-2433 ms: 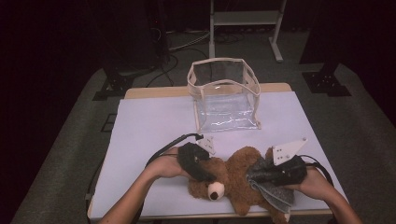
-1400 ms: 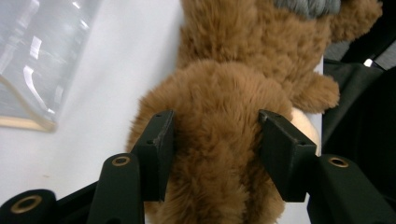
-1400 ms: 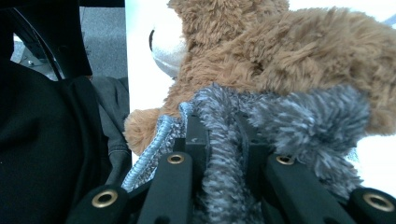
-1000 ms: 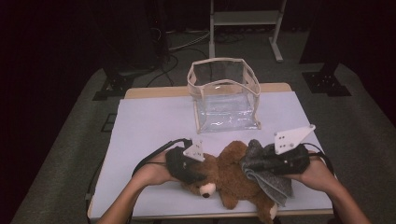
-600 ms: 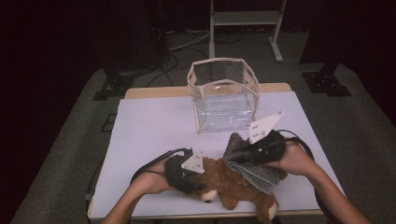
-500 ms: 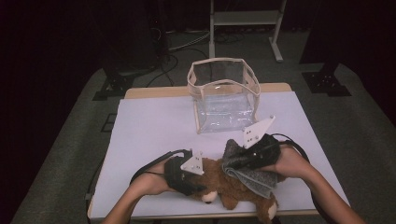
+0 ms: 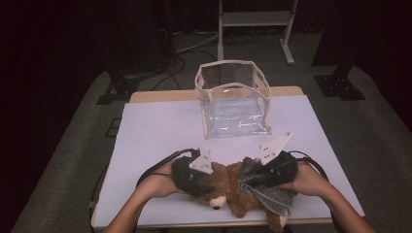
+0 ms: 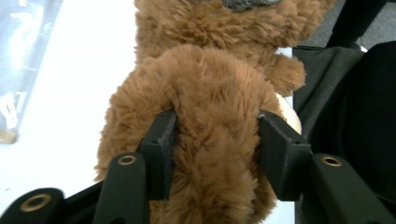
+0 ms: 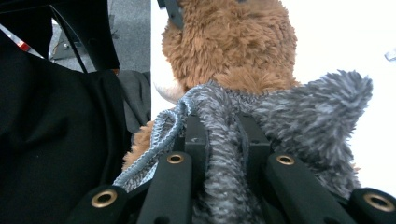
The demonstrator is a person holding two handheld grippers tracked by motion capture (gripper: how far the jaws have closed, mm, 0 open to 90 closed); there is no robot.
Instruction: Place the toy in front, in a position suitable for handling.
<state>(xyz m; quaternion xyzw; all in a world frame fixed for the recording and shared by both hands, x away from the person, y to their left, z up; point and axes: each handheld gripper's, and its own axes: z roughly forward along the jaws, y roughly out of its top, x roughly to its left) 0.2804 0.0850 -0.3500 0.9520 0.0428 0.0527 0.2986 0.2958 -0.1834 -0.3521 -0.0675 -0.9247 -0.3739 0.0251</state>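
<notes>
A brown teddy bear lies near the table's front edge. My left gripper is shut on the bear's head; in the left gripper view its black pads press into the brown fur from both sides. My right gripper is shut on a grey fuzzy cloth draped over the bear's body. In the right gripper view the grey cloth is pinched between the jaws, with the bear just beyond.
A clear plastic bag with a beige rim stands open at the back middle of the white table. Dark floor and a metal stand lie beyond. The person's dark clothing is close at the table's front.
The right gripper with the grey cloth has moved left and down over the bear's body. The left gripper stays clamped on the bear's head, which has hardly shifted.
</notes>
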